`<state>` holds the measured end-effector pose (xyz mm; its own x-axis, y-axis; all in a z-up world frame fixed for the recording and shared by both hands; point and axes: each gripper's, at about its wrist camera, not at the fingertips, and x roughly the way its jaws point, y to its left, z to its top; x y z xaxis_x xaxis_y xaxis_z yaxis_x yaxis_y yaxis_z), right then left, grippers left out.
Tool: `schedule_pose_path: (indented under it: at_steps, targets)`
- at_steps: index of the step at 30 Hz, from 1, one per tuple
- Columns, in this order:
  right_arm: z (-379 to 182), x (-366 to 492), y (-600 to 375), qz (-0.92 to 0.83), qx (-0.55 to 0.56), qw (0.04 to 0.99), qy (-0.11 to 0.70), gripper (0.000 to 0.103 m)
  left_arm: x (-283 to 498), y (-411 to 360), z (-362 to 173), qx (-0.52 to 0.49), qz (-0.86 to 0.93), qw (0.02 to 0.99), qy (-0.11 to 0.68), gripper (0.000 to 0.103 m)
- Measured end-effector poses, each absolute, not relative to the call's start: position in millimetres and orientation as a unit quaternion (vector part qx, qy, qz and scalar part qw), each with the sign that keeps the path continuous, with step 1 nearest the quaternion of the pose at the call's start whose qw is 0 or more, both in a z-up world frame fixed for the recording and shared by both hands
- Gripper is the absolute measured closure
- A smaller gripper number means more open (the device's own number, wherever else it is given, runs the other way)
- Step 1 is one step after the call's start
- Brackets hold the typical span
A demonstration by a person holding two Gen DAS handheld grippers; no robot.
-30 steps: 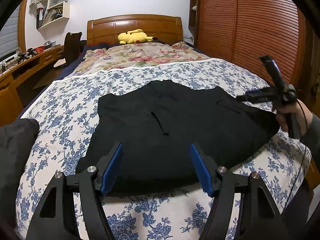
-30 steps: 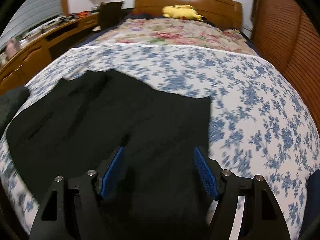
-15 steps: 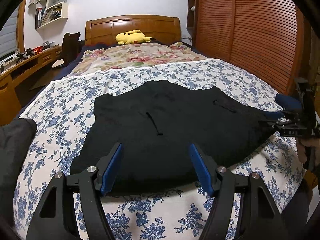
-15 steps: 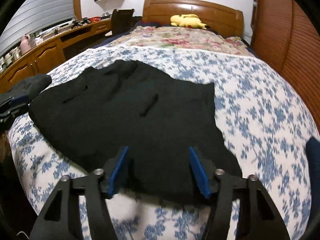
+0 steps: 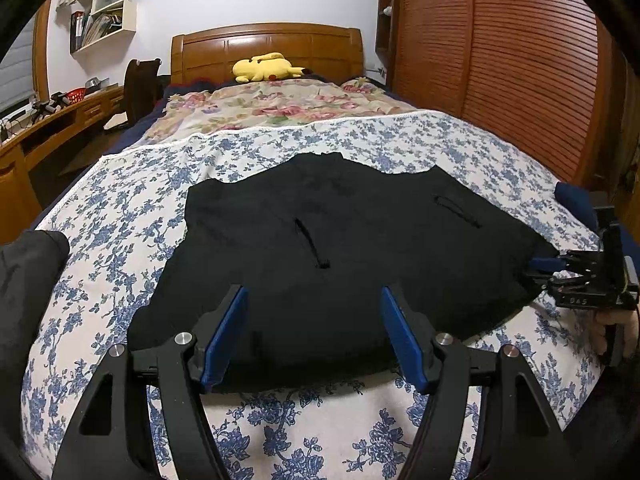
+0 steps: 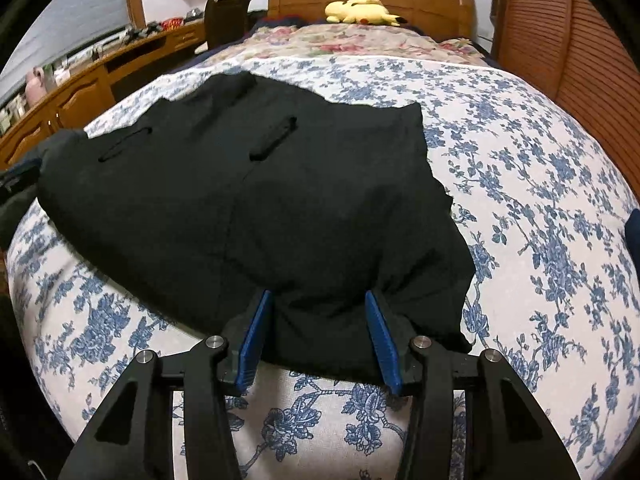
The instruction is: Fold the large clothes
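Floral-covered bed (image 5: 120, 216) carries black garment (image 5: 352, 240), spread flat, no fold evident. Left claw (image 5: 312, 332) gapes wide above near hem. Right claw (image 6: 316, 336), narrower, straddles corner; grip unconfirmed. Folding remains outstanding.

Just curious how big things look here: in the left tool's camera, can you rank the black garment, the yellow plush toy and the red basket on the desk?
1. black garment
2. yellow plush toy
3. red basket

Toy and basket are far away, so real sizes remain unsure.
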<state>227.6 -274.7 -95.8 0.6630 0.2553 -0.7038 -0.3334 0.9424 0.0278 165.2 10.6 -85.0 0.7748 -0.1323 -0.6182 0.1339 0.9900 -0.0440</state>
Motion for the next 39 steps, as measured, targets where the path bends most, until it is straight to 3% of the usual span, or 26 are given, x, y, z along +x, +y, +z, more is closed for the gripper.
schedule_pose_path:
  at_steps: [16, 23, 39]
  targets:
    - [-75.3, 188.3, -281.9, 0.158, -0.030, 0.945, 0.284, 0.053, 188.0, 17.2, -117.2, -0.014, -0.056, 0.923, 0.381, 0.034]
    - [-112.9, 217.9, -282.3, 0.130, -0.042, 0.915, 0.379, 0.050, 188.1, 15.0, -126.2, -0.002, -0.059, 0.916, 0.396, 0.034]
    - [-93.3, 193.6, -283.9, 0.120, -0.040, 0.937, 0.326, 0.049, 189.3, 13.1, -128.1, -0.001, -0.053, 0.915, 0.401, 0.034]
